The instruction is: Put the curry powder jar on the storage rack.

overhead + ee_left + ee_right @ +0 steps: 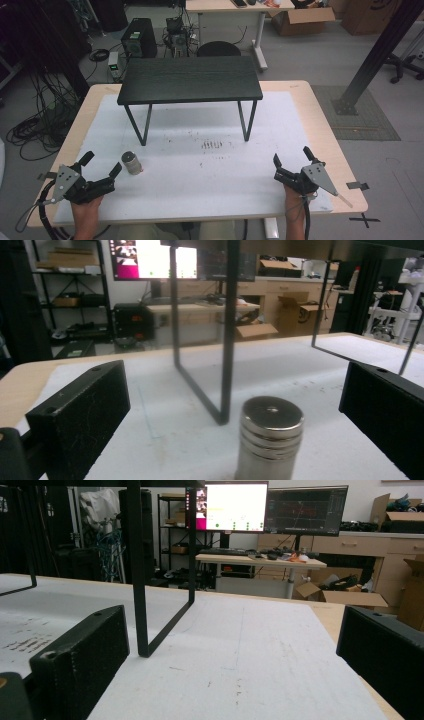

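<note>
a: status of the left hand-held gripper (102, 169)?

b: jaws spread wide apart, nothing between the pads yet. the metal cylinder (132, 162) stands upright on the white mat of the surface (300, 90), at about 2 o'clock from the gripper, just beside its far jaw. in the left gripper view the metal cylinder (269, 440) sits near the centre line, slightly toward the far jaw.

a: right hand-held gripper (292, 161)?

b: jaws also apart, empty, resting near the 5 o'clock corner of the mat, well apart from the cylinder.

a: failure risks?

b: the cylinder is tall and smooth. an off-centre approach would likely let one jaw strike first and tip or roll it. a high grip on the cap could slip. the leg of the black stand (190, 80) at 12 o'clock lies just behind it; overshoot could hit the leg.
</note>
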`<control>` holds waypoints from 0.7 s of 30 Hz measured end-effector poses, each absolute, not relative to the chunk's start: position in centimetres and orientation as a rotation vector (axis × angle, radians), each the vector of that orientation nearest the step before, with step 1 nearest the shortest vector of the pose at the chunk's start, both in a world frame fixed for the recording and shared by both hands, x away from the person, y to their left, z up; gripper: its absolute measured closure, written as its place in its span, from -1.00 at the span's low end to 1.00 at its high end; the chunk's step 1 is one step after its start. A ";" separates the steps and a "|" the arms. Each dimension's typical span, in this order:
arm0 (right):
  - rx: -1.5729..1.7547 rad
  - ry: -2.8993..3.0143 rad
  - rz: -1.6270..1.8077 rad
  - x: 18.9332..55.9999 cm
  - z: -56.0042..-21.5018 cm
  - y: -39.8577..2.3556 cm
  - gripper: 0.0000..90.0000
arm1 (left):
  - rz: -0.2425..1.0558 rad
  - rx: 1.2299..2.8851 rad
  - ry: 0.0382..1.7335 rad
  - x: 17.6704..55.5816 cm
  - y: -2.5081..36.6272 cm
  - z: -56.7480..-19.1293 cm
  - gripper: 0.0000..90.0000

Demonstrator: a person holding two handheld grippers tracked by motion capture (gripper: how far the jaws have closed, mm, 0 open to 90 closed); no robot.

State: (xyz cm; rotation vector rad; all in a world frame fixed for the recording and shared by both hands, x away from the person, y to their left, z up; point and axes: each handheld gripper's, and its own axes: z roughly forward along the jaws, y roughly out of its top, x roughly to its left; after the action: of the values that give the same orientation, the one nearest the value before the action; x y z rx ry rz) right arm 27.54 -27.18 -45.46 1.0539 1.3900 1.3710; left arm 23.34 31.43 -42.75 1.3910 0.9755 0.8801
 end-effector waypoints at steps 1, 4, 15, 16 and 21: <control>1.054 1.390 1.371 27.5 -45.5 -27.2 -1.00 | 0.874 1.395 0.969 23.3 31.2 -42.8 -0.99; 1.054 1.390 1.372 27.5 -45.5 -27.2 -1.00 | 0.867 1.414 0.955 23.4 30.6 -42.8 -0.99; 1.051 1.388 1.373 27.5 -45.5 -27.2 -1.00 | 0.831 1.480 0.949 24.7 29.0 -43.3 -0.99; 1.051 1.388 1.373 27.5 -45.5 -27.2 -1.00 | 0.831 1.486 0.951 24.8 28.9 -43.4 -0.99; 1.050 1.389 1.373 27.5 -45.5 -27.2 -1.00 | 0.826 1.534 0.964 25.4 28.5 -43.9 -0.99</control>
State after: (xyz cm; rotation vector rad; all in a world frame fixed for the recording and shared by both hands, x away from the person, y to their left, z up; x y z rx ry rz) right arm 27.52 -27.19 -45.46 1.0505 1.3890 1.3734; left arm 25.40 28.53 -43.85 1.5336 0.9643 0.8264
